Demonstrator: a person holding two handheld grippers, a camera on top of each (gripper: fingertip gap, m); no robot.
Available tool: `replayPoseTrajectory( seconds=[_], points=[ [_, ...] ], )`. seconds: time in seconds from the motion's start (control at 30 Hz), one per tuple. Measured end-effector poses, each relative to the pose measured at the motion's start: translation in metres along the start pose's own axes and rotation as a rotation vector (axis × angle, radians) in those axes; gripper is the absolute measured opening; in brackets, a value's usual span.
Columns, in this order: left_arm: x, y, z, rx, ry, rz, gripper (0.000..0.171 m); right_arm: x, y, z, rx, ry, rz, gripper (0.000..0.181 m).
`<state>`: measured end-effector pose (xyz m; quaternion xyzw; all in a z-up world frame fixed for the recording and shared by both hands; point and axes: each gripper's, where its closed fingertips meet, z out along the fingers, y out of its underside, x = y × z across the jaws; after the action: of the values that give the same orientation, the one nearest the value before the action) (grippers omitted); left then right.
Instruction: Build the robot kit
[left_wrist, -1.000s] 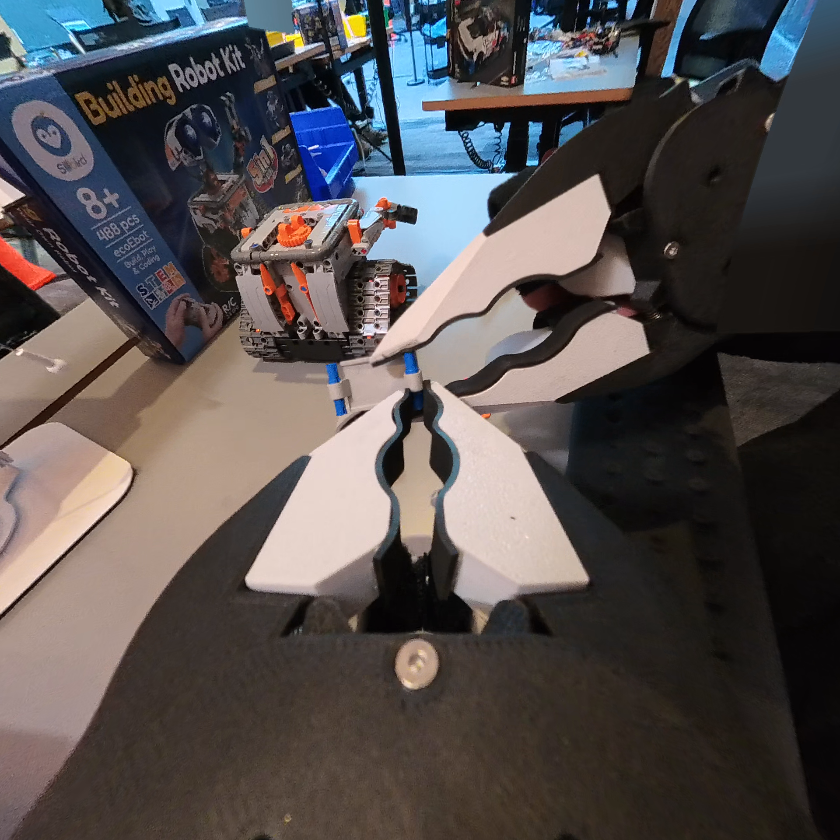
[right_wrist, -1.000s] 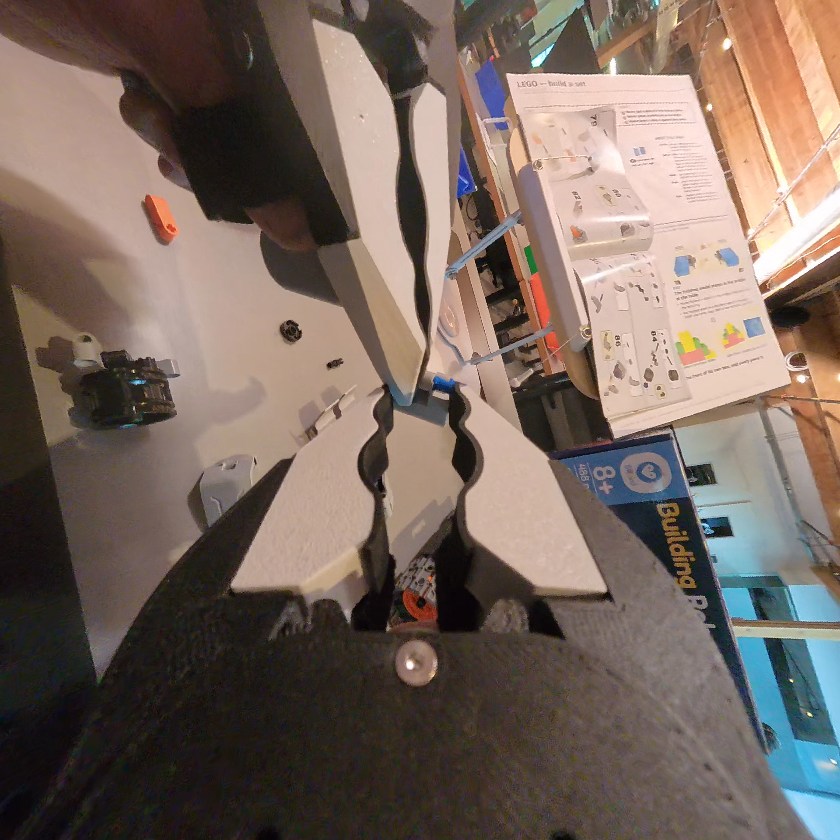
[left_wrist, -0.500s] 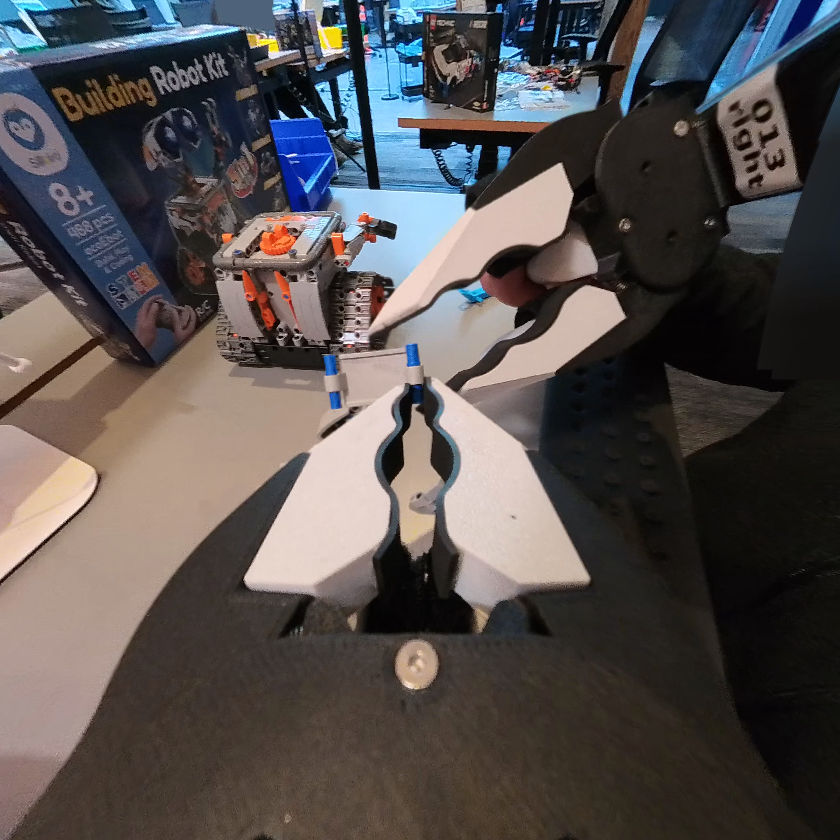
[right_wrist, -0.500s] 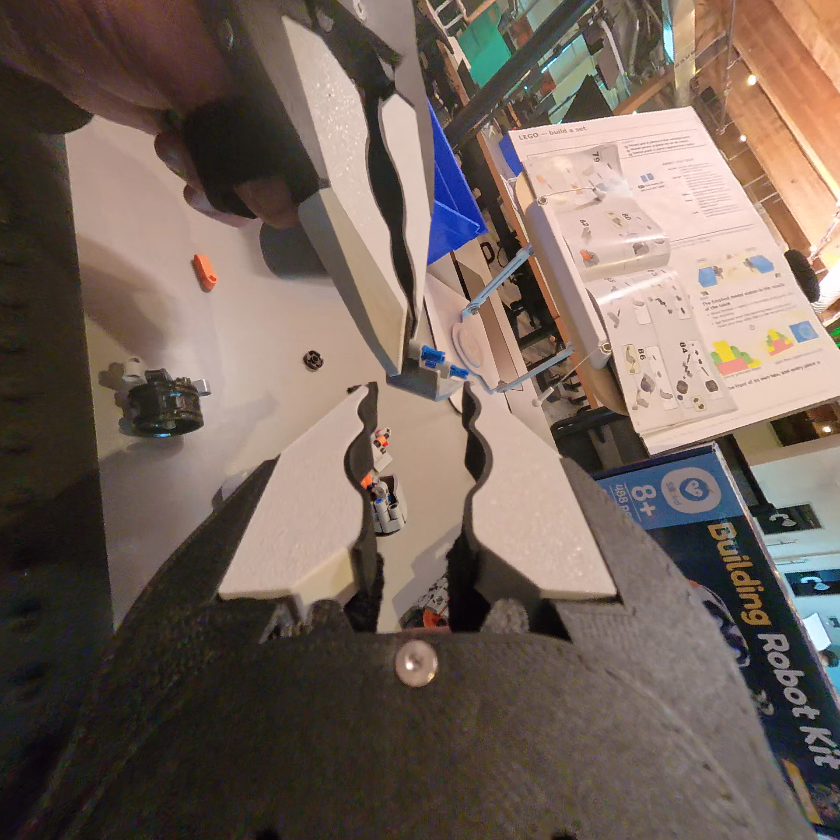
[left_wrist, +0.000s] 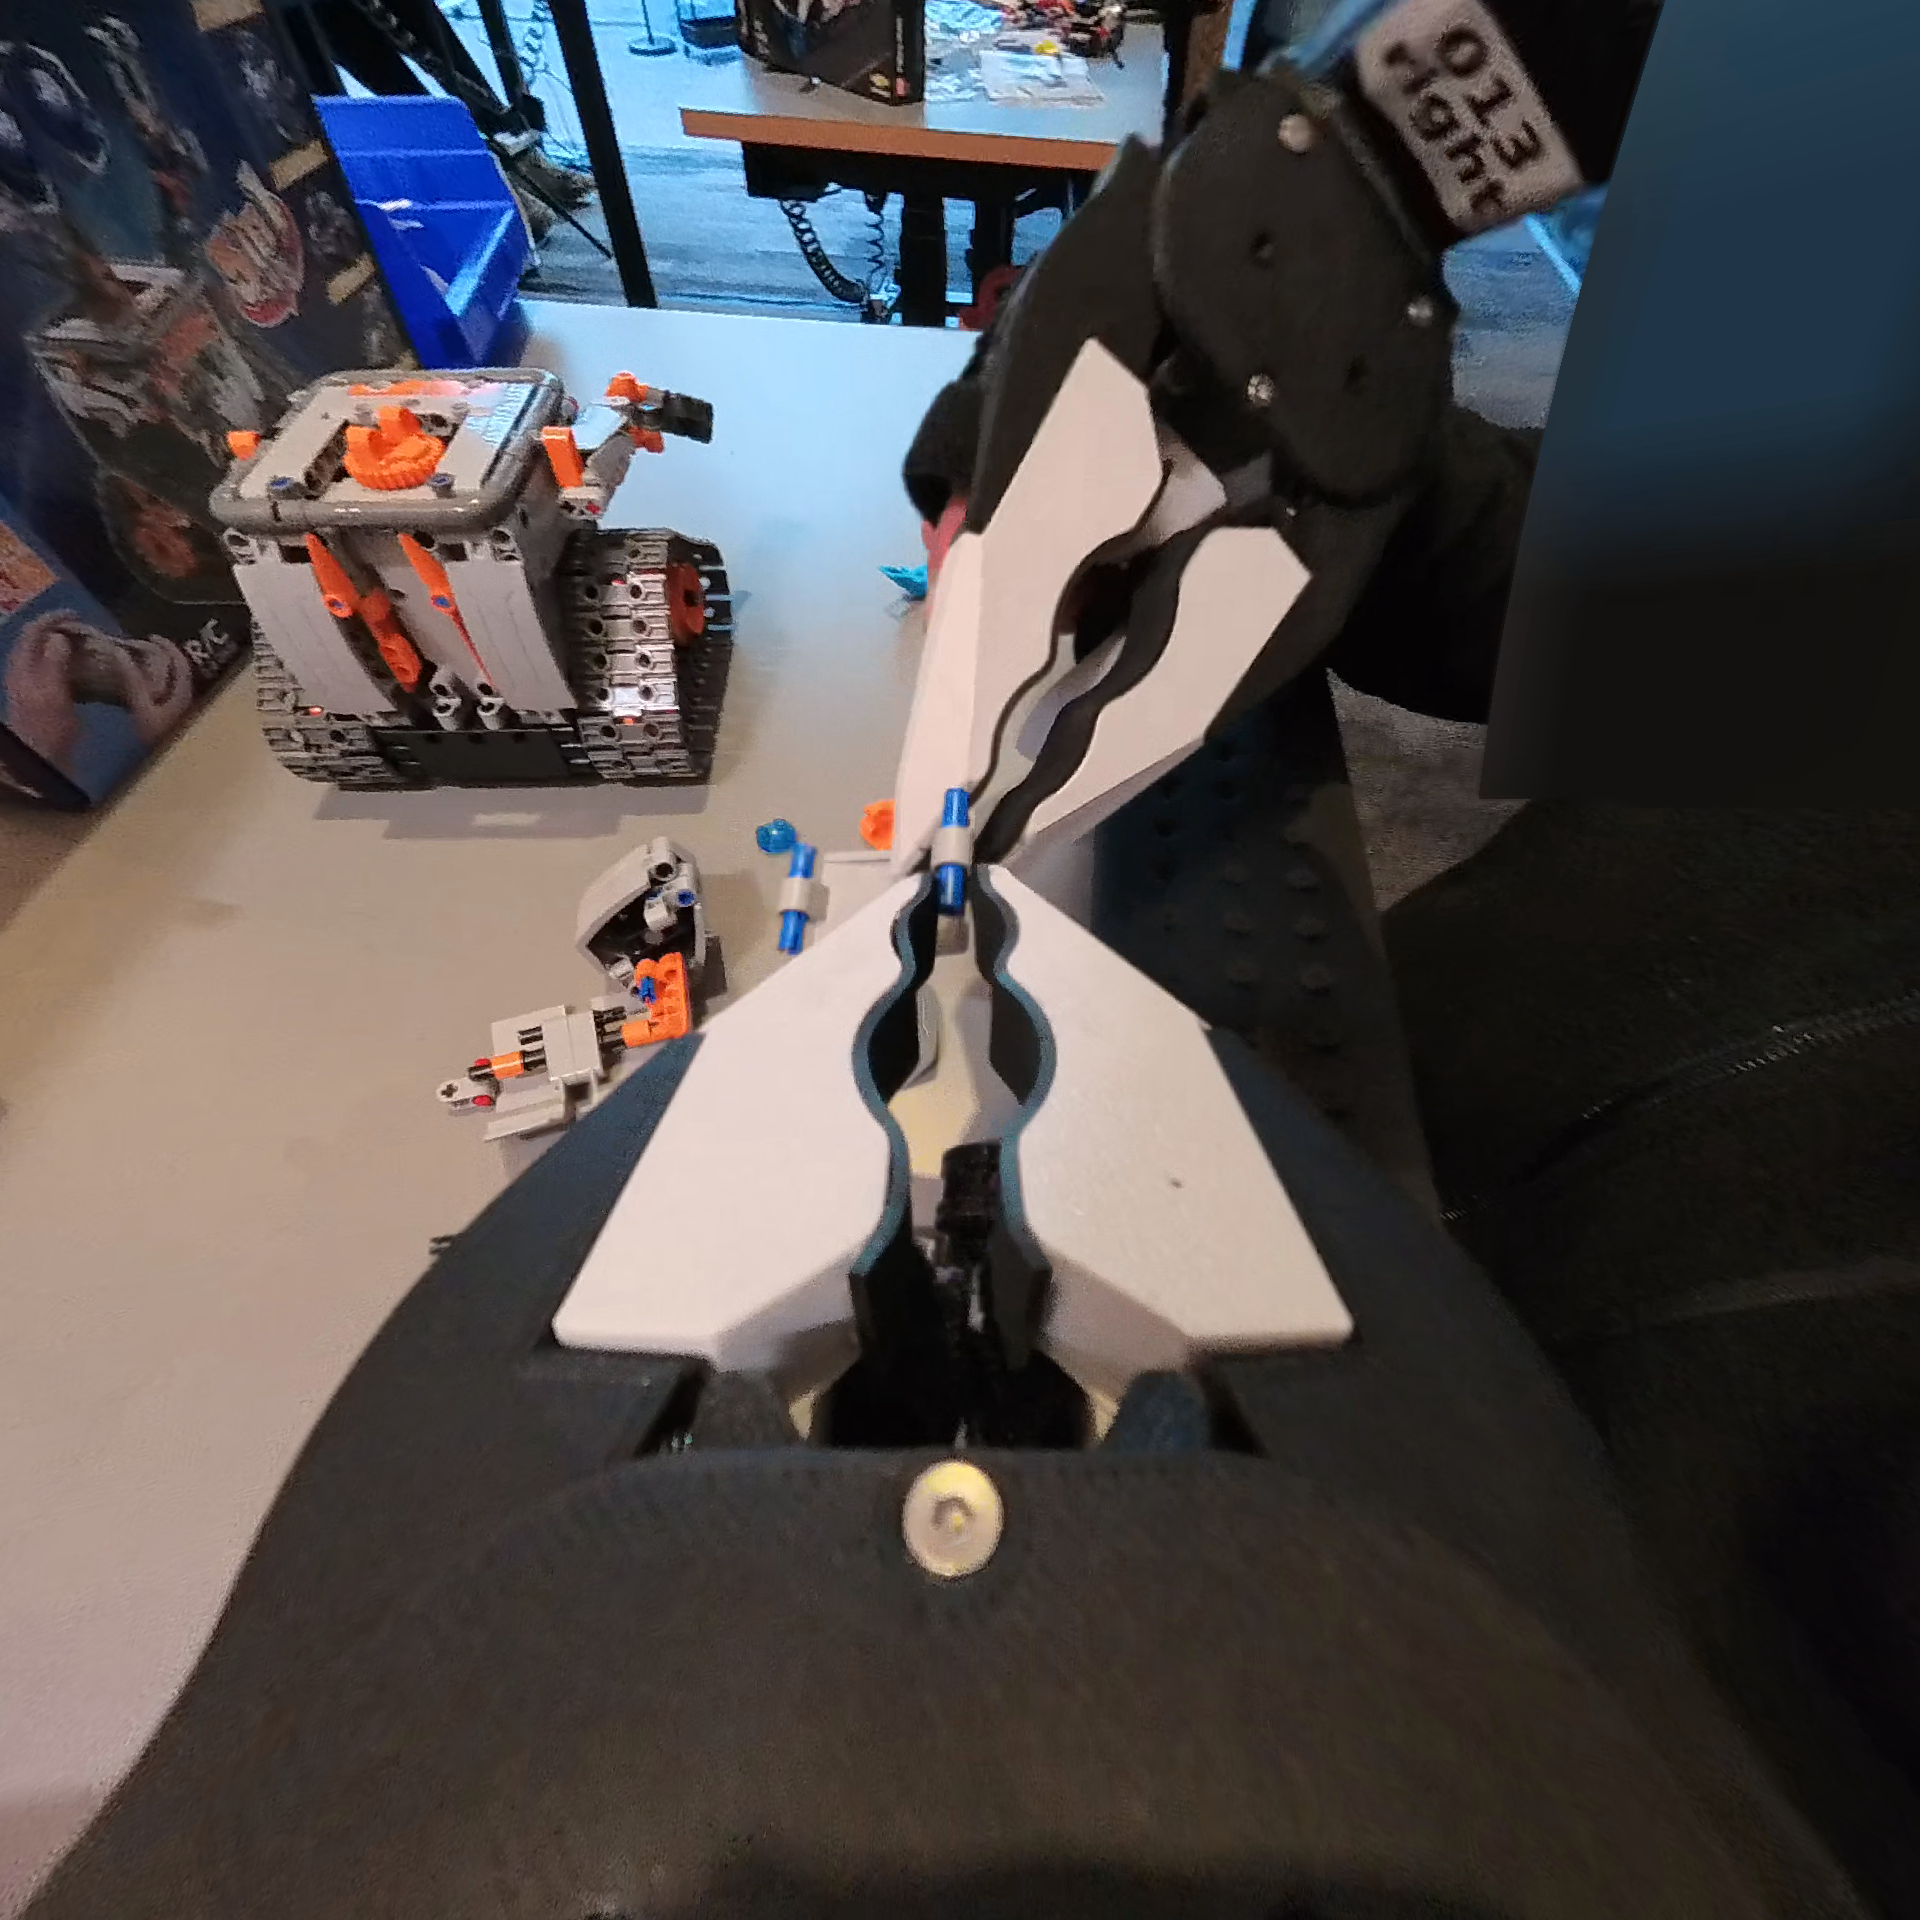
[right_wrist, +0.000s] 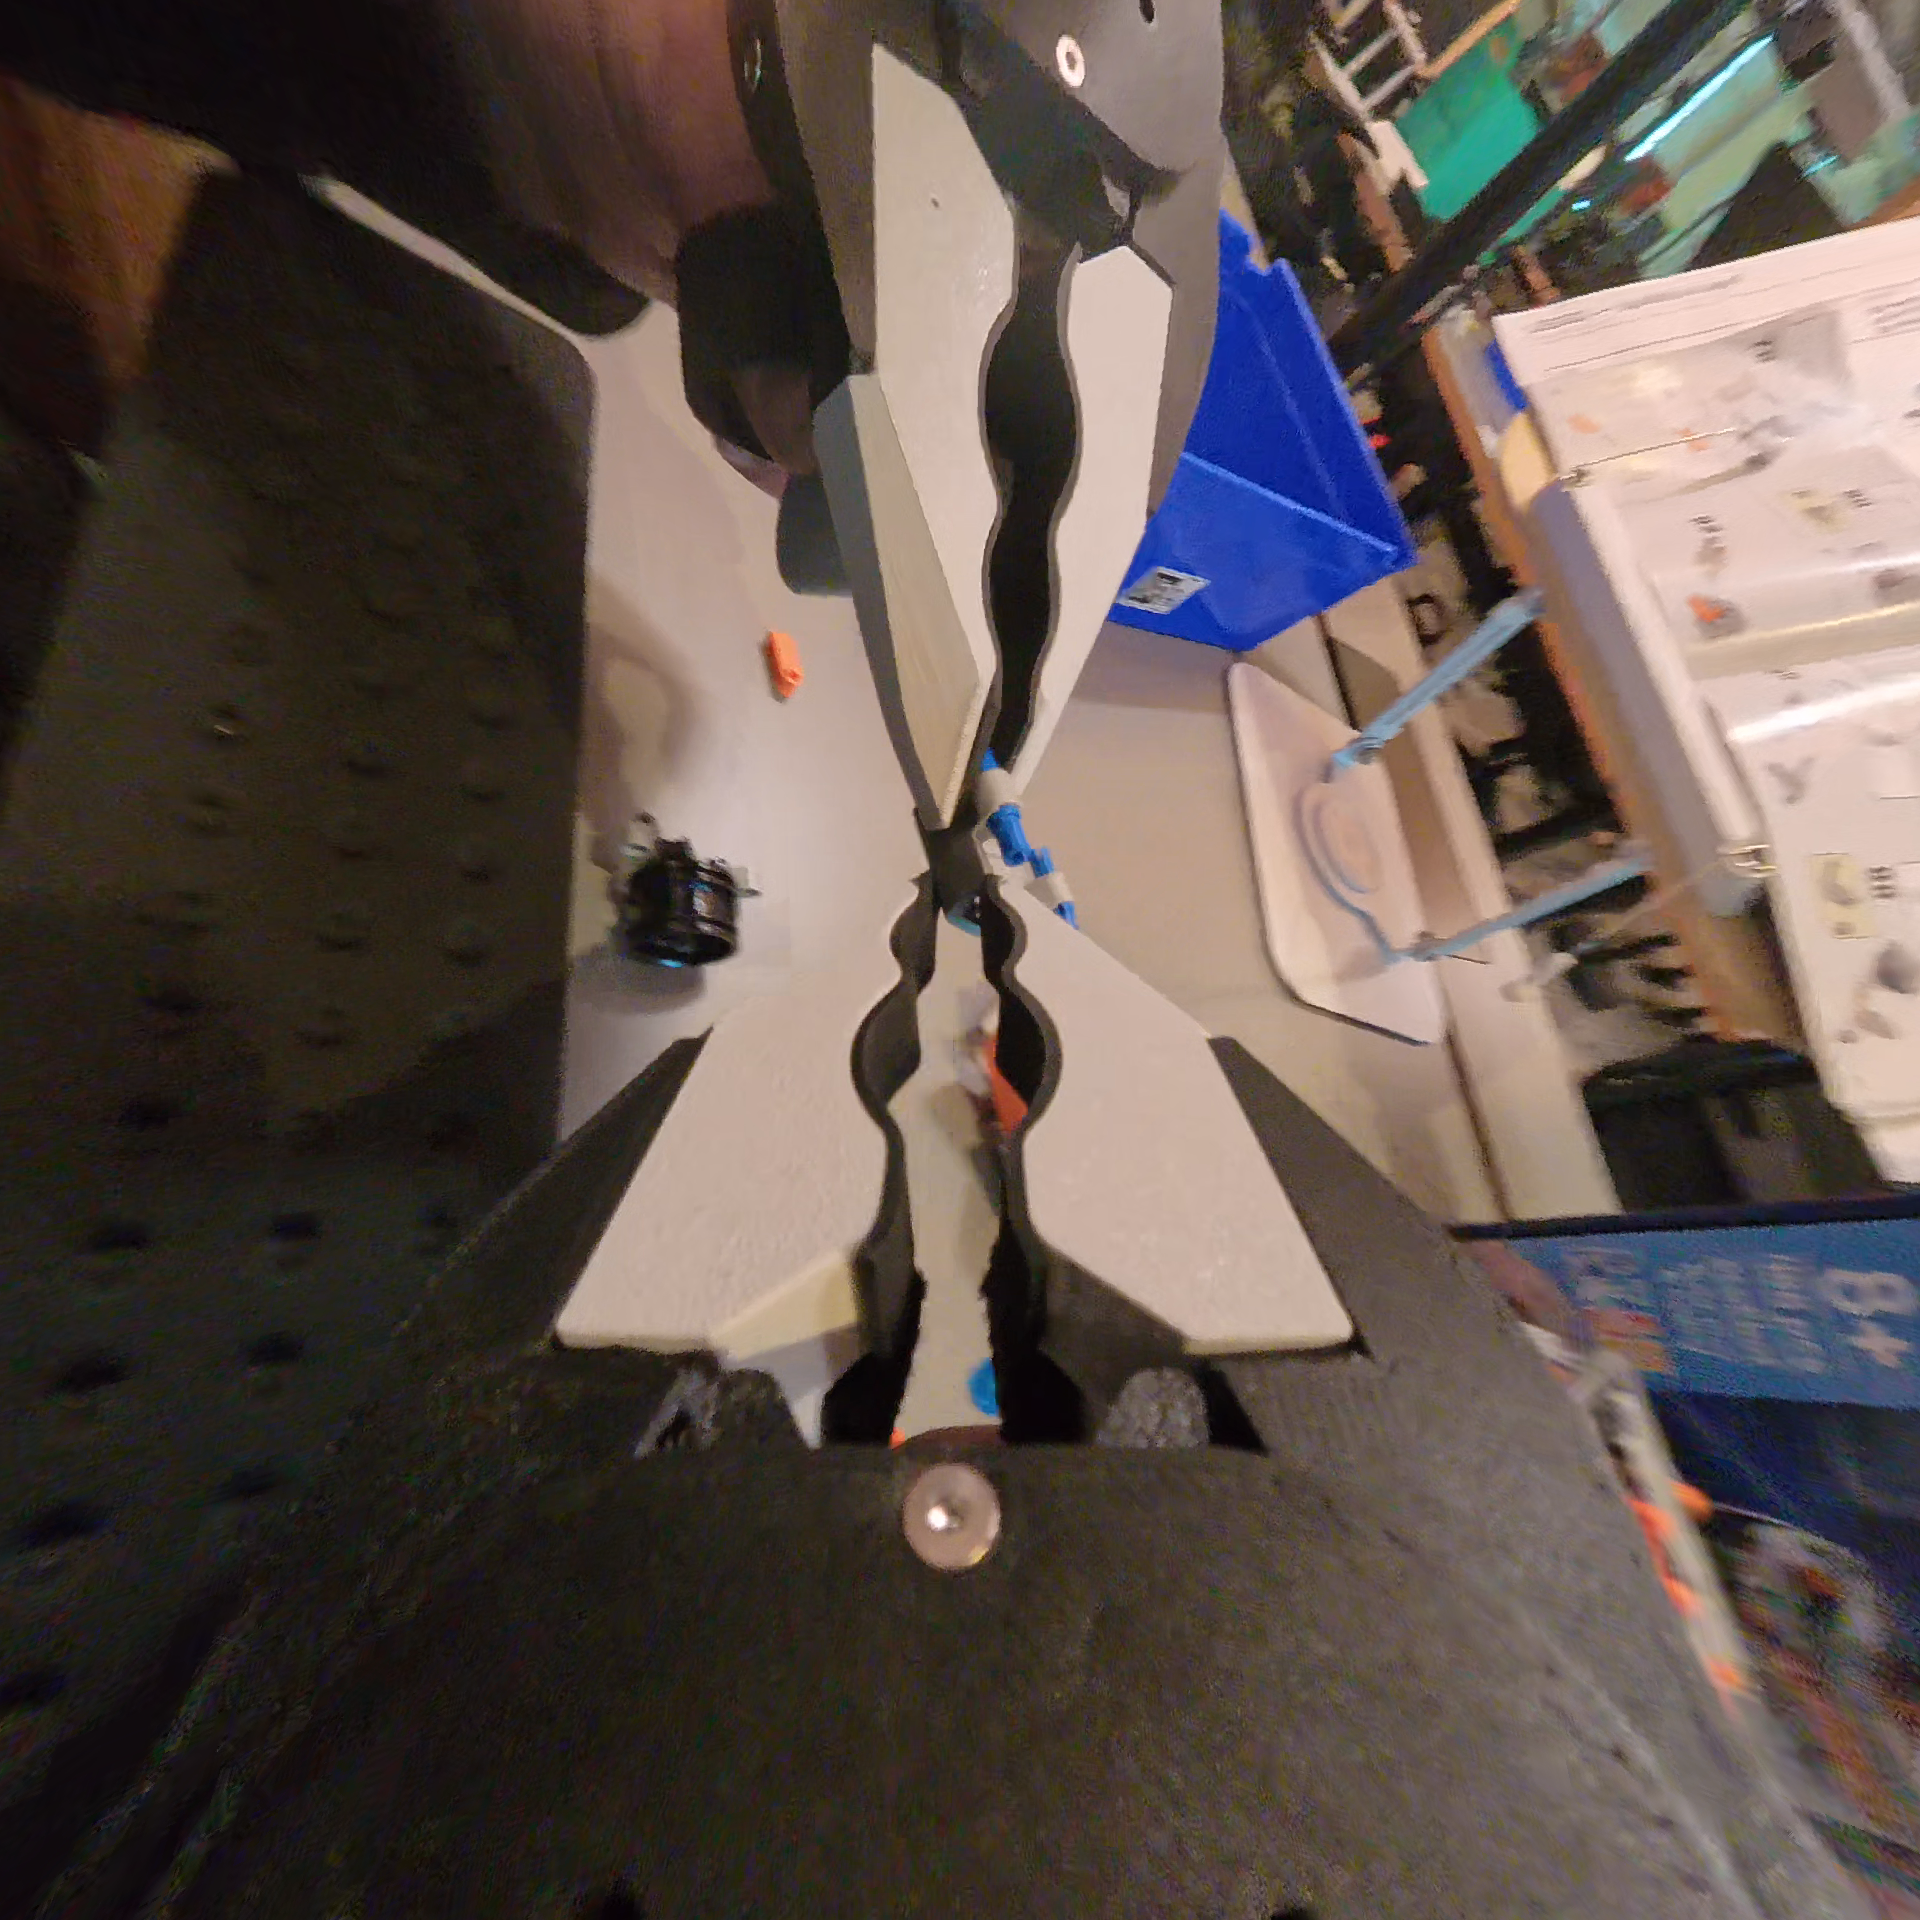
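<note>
My left gripper (left_wrist: 951, 899) is shut on a small grey piece with blue pins (left_wrist: 951, 844), held above the grey table (left_wrist: 208, 1091). My right gripper (left_wrist: 961, 831) comes in from the upper right and its tips have closed on the top of the same piece, tip to tip with the left one. In the right wrist view my right gripper (right_wrist: 956, 909) meets the left gripper (right_wrist: 966, 805), with the blue pins (right_wrist: 1006, 831) sticking out beside the tips. A second blue pin (left_wrist: 795, 899) of the piece shows to the left. A hand holds the left gripper.
A grey and orange tracked robot model (left_wrist: 468, 582) stands at the back left by a blue kit box (left_wrist: 62, 644). Loose parts (left_wrist: 582, 1039) lie below the grippers. A black wheel (right_wrist: 681, 914), a blue bin (right_wrist: 1247, 520) and a booklet stand (right_wrist: 1714, 623) are nearby. My two grippers' fingertips are within a few centimetres of each other. The right tips stand about 9 cm off the black wheel (right_wrist: 681, 914).
My right gripper was open beside the piece, then swung round and closed its tips on it. The left gripper tilted down, so the loose parts on the table came into view.
</note>
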<state>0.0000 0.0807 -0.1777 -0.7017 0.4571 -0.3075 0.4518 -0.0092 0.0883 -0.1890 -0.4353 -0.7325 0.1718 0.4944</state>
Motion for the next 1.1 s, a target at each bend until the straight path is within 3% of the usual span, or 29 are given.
replayPoseTrajectory(
  seconds=[0.23, 0.5, 0.67, 0.9, 1.1],
  points=[
    [0.011, 0.047, -0.017, -0.181, 0.035, 0.018, 0.025, -0.026, 0.011, -0.003, 0.032, -0.252, 0.307, 0.004],
    [0.022, 0.112, -0.012, -0.405, -0.025, 0.211, 0.023, -0.061, 0.028, 0.009, -0.044, -0.419, 0.426, 0.004],
    [0.021, 0.117, -0.003, -0.382, -0.083, 0.311, 0.018, -0.075, 0.037, 0.018, -0.096, -0.458, 0.414, 0.004],
    [0.02, 0.118, 0.004, -0.364, -0.096, 0.328, 0.005, -0.083, 0.04, 0.025, -0.126, -0.479, 0.412, 0.004],
    [0.013, 0.114, 0.006, -0.346, -0.129, 0.284, 0.016, -0.082, 0.049, 0.029, -0.153, -0.49, 0.439, 0.004]
  ],
)
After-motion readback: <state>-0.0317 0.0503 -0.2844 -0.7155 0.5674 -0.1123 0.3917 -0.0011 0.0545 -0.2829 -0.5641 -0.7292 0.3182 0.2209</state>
